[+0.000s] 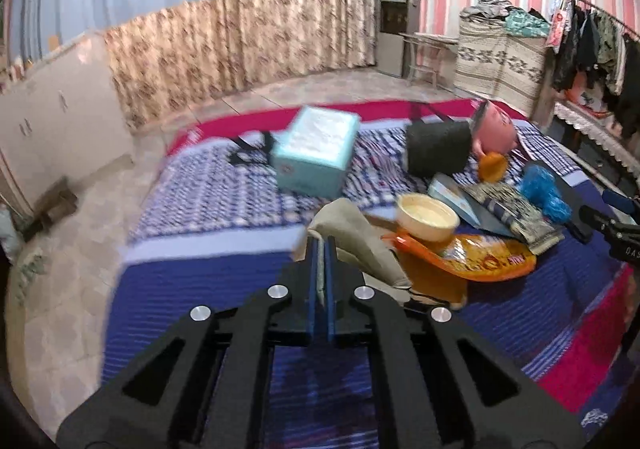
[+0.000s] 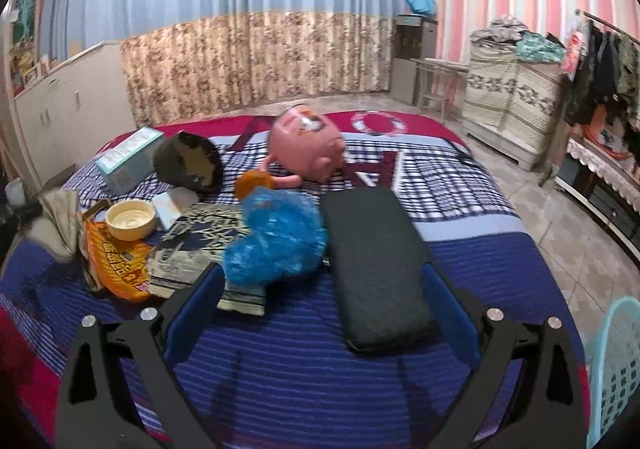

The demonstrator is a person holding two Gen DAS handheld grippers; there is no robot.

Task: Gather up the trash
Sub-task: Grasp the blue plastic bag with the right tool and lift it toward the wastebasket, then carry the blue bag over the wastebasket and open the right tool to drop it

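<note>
The landmark here is the cream round plastic bowl [image 1: 428, 218], which sits on a crinkled orange snack wrapper [image 1: 472, 257] on the blue, white and red striped bedspread [image 1: 208, 277]. In the left wrist view, the left gripper [image 1: 321, 249] has its 2 blue-padded fingers pressed together on a corner of a crumpled beige paper bag [image 1: 356, 237], which lies just beside the bowl on its left and touches the orange wrapper. Behind the bowl in that view stand a pale teal tissue box [image 1: 316, 153] and a dark round pouch [image 1: 438, 149], with a pink rounded toy [image 1: 494, 129] beyond the pouch. Right of the bowl lie a patterned black and cream book [image 1: 516, 209] and a crumpled blue plastic bag [image 1: 544, 189]. The right wrist view shows what the left one barely catches: a long flat dark grey pad [image 2: 372, 269] lying lengthwise, well to the right of the bowl [image 2: 130, 219], with the blue plastic bag [image 2: 276, 241] touching its left edge. There the right gripper [image 2: 324, 293] is spread wide, its 2 fingers either side of the pad's near end and touching nothing that can be made out. A light blue plastic basket [image 2: 616, 369] shows only in this view, at the right edge off the bed. The beige bag [image 2: 60, 225] appears blurred at the bowl's left.
</note>
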